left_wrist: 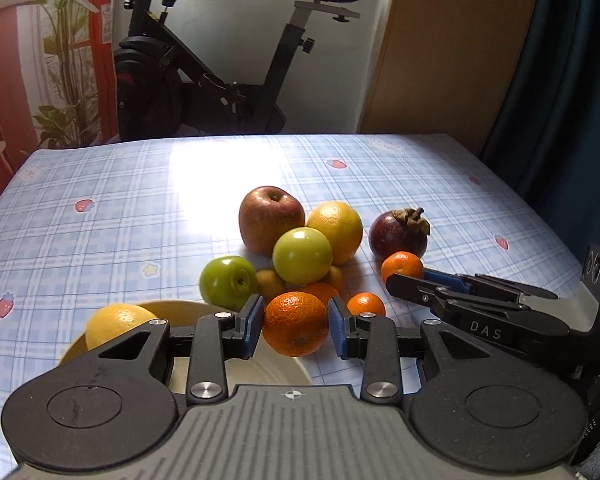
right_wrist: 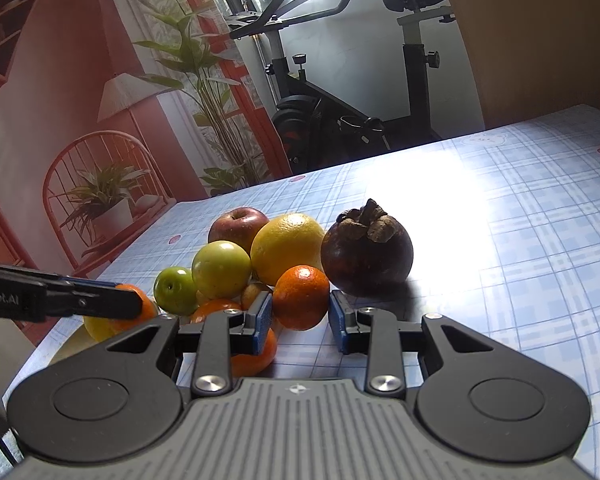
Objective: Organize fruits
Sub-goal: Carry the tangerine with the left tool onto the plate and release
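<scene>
Two hands busy: my left jaws [left_wrist: 296,326] pinch an orange [left_wrist: 295,323] above the bowl [left_wrist: 172,308] at the counter's near edge. Firm, pebbly rind, so gripping mid-belly works. My right jaws [right_wrist: 300,312] clamp a mandarin [right_wrist: 301,297], softer.

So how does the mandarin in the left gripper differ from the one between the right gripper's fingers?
The left gripper is shut on its mandarin, carried above the yellow bowl. The right gripper has a mandarin between its fingers, apparently resting on the tablecloth beside the mangosteen; whether the pads press it is unclear. The left one's peel looks rougher and darker. Both are orange.
</scene>
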Demonstrator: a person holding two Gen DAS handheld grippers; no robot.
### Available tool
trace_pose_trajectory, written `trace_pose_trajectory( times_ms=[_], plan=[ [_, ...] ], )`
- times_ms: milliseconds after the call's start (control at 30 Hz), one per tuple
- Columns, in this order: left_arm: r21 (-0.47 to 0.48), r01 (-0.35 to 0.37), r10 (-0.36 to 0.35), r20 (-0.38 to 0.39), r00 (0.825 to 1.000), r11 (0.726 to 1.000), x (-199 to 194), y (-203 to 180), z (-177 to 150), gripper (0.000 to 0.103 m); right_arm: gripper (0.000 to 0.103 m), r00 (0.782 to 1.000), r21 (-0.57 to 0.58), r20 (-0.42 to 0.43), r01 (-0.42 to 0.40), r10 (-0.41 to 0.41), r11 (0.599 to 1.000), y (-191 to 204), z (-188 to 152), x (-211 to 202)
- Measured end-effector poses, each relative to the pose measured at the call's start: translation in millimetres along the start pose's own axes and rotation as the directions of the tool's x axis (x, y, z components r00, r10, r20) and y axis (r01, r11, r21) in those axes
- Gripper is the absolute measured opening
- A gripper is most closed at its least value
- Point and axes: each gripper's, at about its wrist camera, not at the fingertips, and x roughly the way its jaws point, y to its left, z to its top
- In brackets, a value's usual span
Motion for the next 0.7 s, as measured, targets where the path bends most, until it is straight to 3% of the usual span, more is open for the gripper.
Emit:
trace_pose_trajectory(
  times_ms=[200,433,533,700],
  plan=[
    [-0.138,-0.052,0.059,0.044,0.997,0.989,-34.3,44.7,-5.2,0.037,0.033,0.998,-0.091,0.0,-0.062,0.063,0.994,30.3,12.3,-1.8],
    [-0.317,-0.138,0.151,0.016,0.988,0.938,-51.3,99.8,-26.3,0.037,0.033,0.983,-0.231,-0.107,-0.169,0.147,0.958,82.2,15.4,26.5],
    [-0.34,-0.159,0.171,0.008,0.985,0.927,-51.9,111.4,-33.0,0.037,0.033,0.97,-0.273,-0.179,-0.212,0.167,0.938,101.8,12.5,45.2],
    [-0.3,-0.176,0.181,-0.012,0.983,0.937,-42.6,113.5,-33.6,0.037,0.033,0.949,-0.371,-0.275,-0.251,0.152,0.894,133.4,5.3,76.1]
  ],
)
